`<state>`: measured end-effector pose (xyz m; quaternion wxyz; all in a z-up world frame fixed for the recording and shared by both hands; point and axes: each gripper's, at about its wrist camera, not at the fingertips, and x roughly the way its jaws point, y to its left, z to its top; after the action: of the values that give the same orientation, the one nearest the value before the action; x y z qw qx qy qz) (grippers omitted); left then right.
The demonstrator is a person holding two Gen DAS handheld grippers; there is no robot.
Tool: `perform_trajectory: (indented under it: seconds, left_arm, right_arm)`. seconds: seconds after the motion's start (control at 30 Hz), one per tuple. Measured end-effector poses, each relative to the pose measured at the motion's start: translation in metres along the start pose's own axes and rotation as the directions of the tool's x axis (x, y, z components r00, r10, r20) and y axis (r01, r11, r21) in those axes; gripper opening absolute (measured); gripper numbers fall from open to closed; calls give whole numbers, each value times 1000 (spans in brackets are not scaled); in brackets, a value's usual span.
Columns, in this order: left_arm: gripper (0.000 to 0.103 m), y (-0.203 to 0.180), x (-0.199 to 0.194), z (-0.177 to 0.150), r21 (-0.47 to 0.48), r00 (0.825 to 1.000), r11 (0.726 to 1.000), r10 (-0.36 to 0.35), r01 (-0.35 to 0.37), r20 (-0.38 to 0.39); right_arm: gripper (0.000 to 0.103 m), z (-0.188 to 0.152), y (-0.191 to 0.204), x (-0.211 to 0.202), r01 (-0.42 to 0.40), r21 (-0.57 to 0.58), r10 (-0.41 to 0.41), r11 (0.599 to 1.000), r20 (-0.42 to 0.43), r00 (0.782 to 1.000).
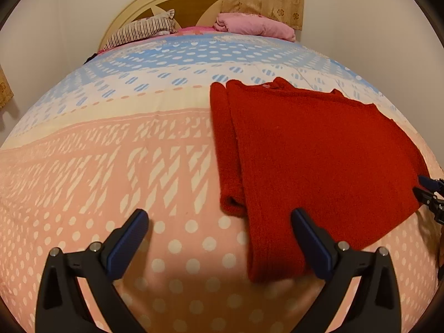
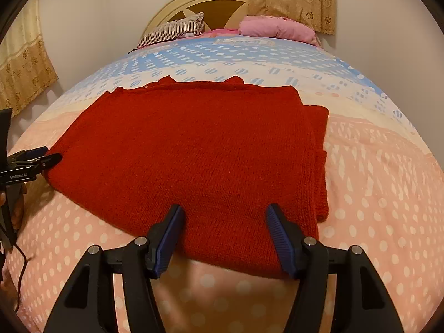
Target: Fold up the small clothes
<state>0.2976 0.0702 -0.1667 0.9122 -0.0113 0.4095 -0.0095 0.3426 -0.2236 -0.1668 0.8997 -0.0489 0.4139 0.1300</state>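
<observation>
The red knitted sweater [image 2: 194, 152] lies flat on the dotted pink-and-blue bedspread [image 1: 111, 166], both sleeves already folded in; the crosswise folds appear left. Left claw [image 1: 219, 238] released at the sweater's near left corner; right claw [image 2: 224, 233] released over its near hem. The collar is hard to make out.

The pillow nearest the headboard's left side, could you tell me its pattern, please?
The pillow has dark and white stripes, clearest in the left wrist view.

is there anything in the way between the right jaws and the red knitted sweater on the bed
Nothing visible. The right gripper has its open jaws straddling the near hem of the red knitted sweater, which lies flat on the dotted pink bedspread with nothing on top.
</observation>
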Motion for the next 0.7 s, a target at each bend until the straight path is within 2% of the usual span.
perform_trajectory:
  seconds: [0.4, 0.6, 0.7]
  left_arm:
    - [103, 6, -9, -6, -27, 999, 999, -40, 40, 2]
    - [103, 5, -23, -7, 14, 999, 1000, -18, 17, 41]
    - [103, 8, -28, -5, 30, 999, 1000, -8, 6, 52]
  right_arm:
    - [64, -8, 9, -10, 34, -13, -34, 999, 28, 999]
    - [66, -10, 25, -21, 80, -49, -77, 996, 58, 995]
    - [66, -15, 41, -29, 52, -69, -46, 996, 79, 996]
